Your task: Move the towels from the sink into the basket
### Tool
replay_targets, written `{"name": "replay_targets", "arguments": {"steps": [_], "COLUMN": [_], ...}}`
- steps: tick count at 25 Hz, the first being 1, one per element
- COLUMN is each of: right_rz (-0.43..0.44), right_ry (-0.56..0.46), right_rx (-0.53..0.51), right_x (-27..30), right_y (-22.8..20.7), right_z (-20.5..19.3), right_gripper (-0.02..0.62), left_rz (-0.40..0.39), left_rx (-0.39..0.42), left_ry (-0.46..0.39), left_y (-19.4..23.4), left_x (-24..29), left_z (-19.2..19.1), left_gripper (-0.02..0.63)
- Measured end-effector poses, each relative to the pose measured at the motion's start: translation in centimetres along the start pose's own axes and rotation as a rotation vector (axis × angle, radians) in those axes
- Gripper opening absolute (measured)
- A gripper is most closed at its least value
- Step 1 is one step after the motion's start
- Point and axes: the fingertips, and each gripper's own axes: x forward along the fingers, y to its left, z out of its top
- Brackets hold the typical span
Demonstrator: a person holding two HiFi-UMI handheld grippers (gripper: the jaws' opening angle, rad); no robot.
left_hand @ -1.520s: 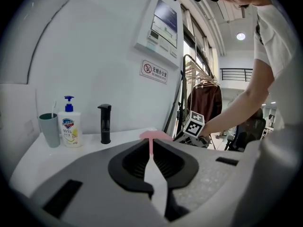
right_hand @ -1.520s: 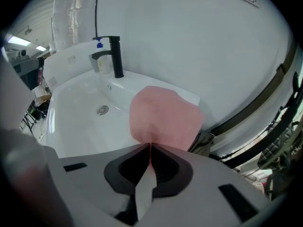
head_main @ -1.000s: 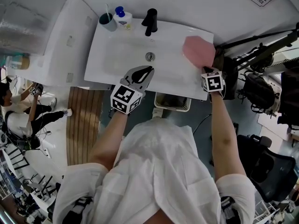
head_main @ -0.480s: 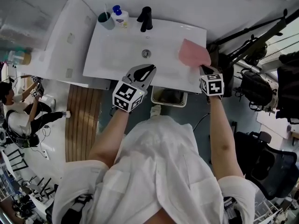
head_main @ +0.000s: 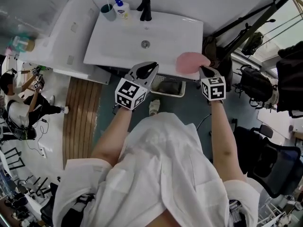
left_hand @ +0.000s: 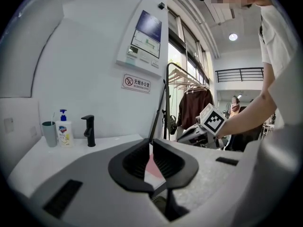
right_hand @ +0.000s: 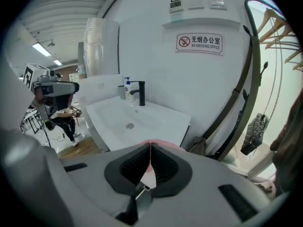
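**Right gripper has the pink towel, left one is empty**

The right gripper (right_hand: 150,145) is clamped shut on the pink towel (head_main: 190,62). Its own view shows the jaws pressed together with a sliver of pink cloth squeezed between them and bulging over the top. The left gripper (head_main: 149,69) has its jaws together too, with nothing in them. The bit of pink showing through its slit seems to be that same towel further off.

The towel is one soft, bunched-up lump, plain pink with no print that I can see. It sits right at the front right corner of the sink (head_main: 118,44), next to the basket (head_main: 170,95) and not in it.

The sink bowl itself is bare white. At the back there's a black tap (head_main: 145,9), a soap bottle (head_main: 122,6) and a teal cup (head_main: 108,12). The white mesh basket sits on the floor under the sink's front edge, between the two grippers in the head view. A shoe (head_main: 154,107) shows just below it. Dark bags (head_main: 255,84) hang off to the right, well clear of the basket.
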Motion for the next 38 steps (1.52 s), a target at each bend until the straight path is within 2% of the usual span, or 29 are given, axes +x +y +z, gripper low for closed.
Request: {"name": "replay_targets", "arguments": {"steps": [9, 17, 28, 38], "right_rz": [0.05, 0.094, 0.129, 0.106], "right_ry": [-0.059, -0.111, -0.101, 0.035], "right_rx": [-0.018, 0.007, 0.044, 0.104], "right_x": [-6.2, -8.7, -6.4, 0.0], "right_y": [4.6, 8.4, 13.2, 14.7], "right_z": [-1.8, -1.9, -0.8, -3.1], "right_gripper": [0.031, 0.031, 0.031, 0.032], "left_rz": [0.039, 0.064, 0.043, 0.016], "left_rx": [-0.022, -0.034, -0.061, -0.072], "left_ry": [-0.001, 0.012, 0.027, 0.05], "left_y": [-4.6, -4.9, -0.9, 2.4], "left_x": [-4.8, -7.7, -8.6, -9.2], "left_z": [-1.7, -3.0, -4.0, -5.1], "left_gripper": [0.031, 0.031, 0.031, 0.031]}}
